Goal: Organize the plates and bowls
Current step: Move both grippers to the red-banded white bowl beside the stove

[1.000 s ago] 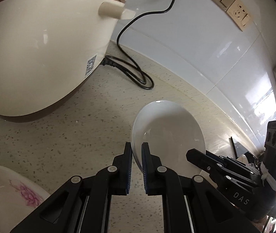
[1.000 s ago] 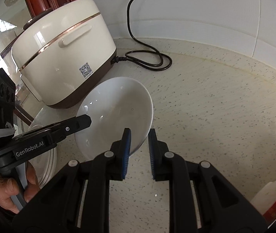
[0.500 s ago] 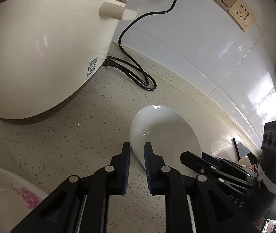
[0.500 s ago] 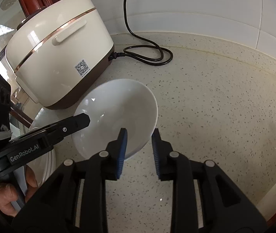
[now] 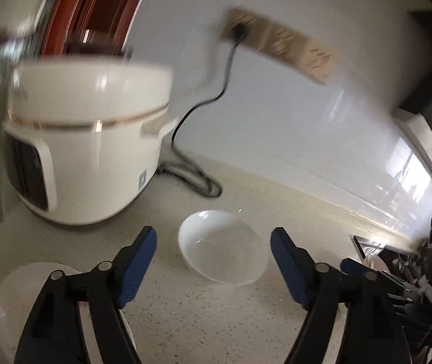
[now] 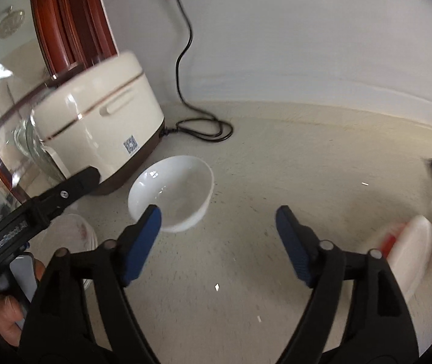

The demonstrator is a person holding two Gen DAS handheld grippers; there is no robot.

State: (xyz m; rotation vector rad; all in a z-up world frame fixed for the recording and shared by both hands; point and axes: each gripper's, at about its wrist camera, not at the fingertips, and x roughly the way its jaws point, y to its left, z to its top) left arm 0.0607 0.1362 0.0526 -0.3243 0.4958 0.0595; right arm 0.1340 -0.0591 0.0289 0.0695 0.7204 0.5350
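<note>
1. Bowl [image 5: 222, 247] down on the speckled table [image 5: 185, 312], sitting upright on its own, just in front of the cream rice cooker [image 5: 88, 139] and near the coiled black cord [image 5: 197, 182].
2. Left gripper [image 5: 213, 261] is spreading wide, blue pads well apart, nothing between them; the bowl lies beyond the tips, untouched.
3. Right gripper [image 6: 217, 233] is spreading too, jaws well apart and empty; in its view the same white bowl [image 6: 172, 192] rests past the left pad, clear of it.
4. So that bowl looks placed, and I'd call that step finished.
5. Still to sort, by the look of it: a floral plate [image 6: 76, 236] low at the left by the person's hand [image 6: 6, 309], which grips the other tool's handle.
6. Off to the right edge sit pale stacked dishes [image 6: 419, 242] with a red smear, too blurred to name.
7. Judging from this, the job is partway: one bowl set, more crockery waiting on either side.
</note>
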